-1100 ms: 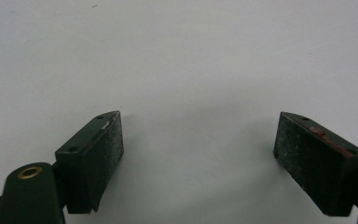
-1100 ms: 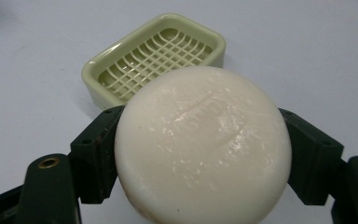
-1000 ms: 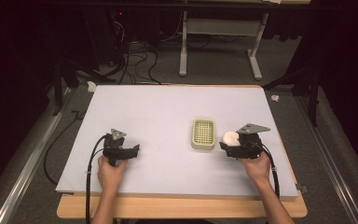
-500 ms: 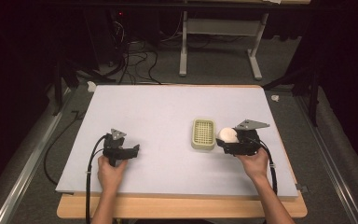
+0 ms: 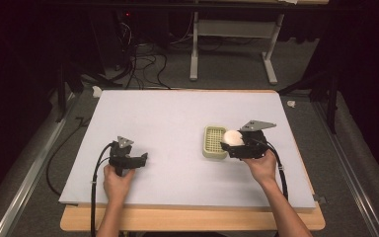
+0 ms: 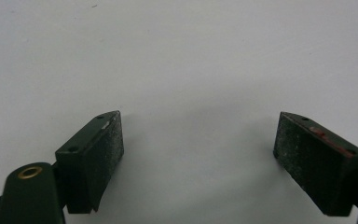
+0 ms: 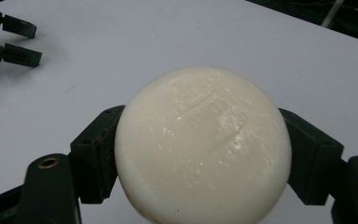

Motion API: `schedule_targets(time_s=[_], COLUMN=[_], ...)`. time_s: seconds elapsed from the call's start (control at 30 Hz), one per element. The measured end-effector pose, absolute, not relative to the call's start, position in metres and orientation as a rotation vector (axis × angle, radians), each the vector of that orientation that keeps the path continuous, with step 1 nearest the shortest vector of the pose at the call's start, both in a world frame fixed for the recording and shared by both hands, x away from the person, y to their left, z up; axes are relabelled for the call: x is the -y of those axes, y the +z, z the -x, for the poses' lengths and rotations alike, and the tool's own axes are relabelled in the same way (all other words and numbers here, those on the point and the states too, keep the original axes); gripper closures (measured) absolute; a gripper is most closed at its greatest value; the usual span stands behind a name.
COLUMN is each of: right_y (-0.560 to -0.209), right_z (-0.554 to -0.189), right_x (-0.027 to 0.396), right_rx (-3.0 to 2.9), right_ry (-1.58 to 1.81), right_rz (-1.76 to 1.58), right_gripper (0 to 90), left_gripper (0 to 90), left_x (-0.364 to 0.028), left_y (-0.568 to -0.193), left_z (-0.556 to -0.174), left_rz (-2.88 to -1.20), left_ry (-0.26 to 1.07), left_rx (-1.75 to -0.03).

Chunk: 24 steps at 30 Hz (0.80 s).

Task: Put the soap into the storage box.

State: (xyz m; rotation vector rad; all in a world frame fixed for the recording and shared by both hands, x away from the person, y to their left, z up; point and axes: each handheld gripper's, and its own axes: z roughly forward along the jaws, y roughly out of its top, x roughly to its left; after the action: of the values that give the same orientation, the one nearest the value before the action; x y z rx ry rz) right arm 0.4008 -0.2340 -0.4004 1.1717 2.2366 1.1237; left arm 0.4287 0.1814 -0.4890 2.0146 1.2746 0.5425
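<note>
Fingers of the right gripper [image 5: 232, 143] pinch a round white soap bar [image 5: 233, 137] in the high view, carried just over the right rim of the small yellow-green slotted dish [image 5: 211, 146]; the dish lies leftward of them, near this hand and well apart from the left gripper [image 5: 139, 159], which rests open on the table [image 5: 177, 113].

Left gripper view: both pads spread wide over bare surface, holding nothing.

Right gripper view: the soap bar [image 7: 203, 147] sits clamped between both pads.
</note>
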Motion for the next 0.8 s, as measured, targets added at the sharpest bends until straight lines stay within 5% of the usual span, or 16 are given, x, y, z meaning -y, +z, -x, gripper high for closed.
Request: schedule_targets(time_s=[0.8], right_y=[-0.414], right_z=[-0.426], right_x=[0.219], right_rx=[-2.287], right_ry=[1.078], right_rz=[-1.201], right_gripper=[24.5], left_gripper=[16.3], left_x=[-0.182], left_y=[-0.489], left_z=[-0.429], left_rz=[-2.013], left_ry=[0.539], left_rx=[-1.275])
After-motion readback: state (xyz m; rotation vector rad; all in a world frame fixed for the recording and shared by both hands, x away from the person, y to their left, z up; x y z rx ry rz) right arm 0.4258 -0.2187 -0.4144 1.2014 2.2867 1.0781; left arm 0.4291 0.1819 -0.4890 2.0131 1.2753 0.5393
